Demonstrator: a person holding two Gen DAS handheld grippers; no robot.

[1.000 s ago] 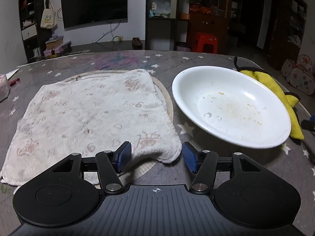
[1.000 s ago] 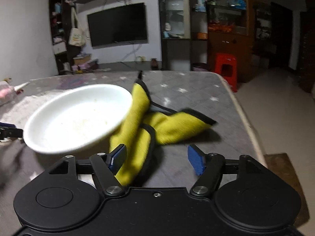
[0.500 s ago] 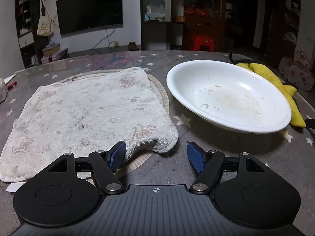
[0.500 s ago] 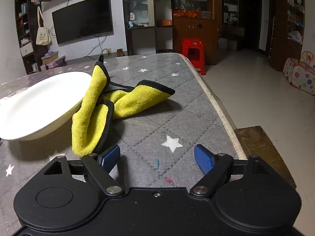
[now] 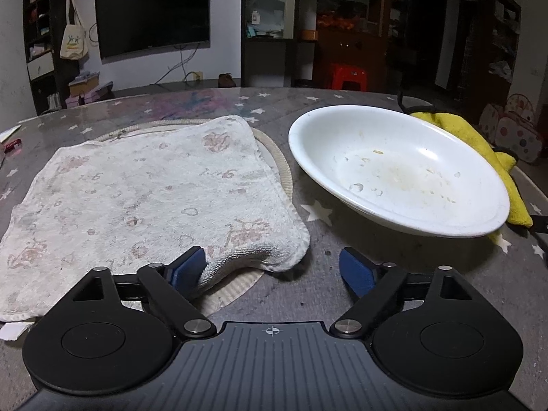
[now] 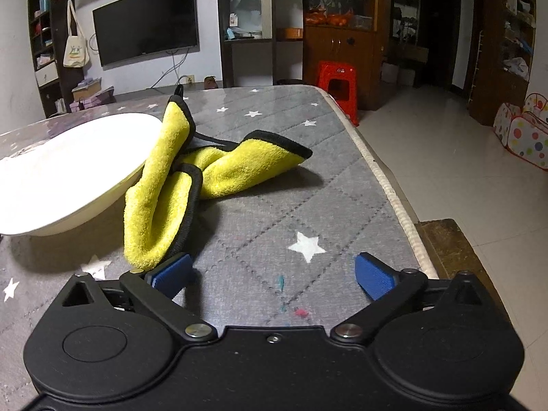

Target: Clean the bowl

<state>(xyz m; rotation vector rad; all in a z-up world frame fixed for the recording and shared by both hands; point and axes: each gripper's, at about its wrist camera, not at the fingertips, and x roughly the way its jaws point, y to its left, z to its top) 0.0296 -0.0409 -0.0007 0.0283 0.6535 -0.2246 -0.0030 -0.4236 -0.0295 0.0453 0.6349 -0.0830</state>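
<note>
Two grippers are in front of me, both low over the grey star-print table cover (image 6: pixel 274 185). Starting at the far left of the left wrist view, a pale patterned towel (image 5: pixel 137 191) lies spread flat over a round woven mat (image 5: pixel 284 174), whose rim peeks out along the towel's far and right edges. My left gripper (image 5: pixel 274 269) sits at the towel's near right corner: its jaws are opening, already wide, and the corner lies between them, with the left blue pad (image 5: pixel 188 267) touching the folded edge and the right pad clear of it. It has no hold on anything.

Right of the towel, and just beside the mat, sits the white bowl (image 5: pixel 400 167), shallow and wide, with smears and small bits of residue in its bottom. It leans slightly, its far right rim resting against the yellow cloth (image 6: pixel 171 185).

In the right wrist view that cloth, yellow with black trim, lies crumpled between the bowl (image 6: pixel 68 171) and the table's right edge, one fold draped up the bowl's side. My right gripper (image 6: pixel 272 274) is near the cloth's near end; its jaws are opening to full spread, with only bare table cover between them. The left pad is just beside the cloth's tip, and I cannot tell whether they touch.
</note>
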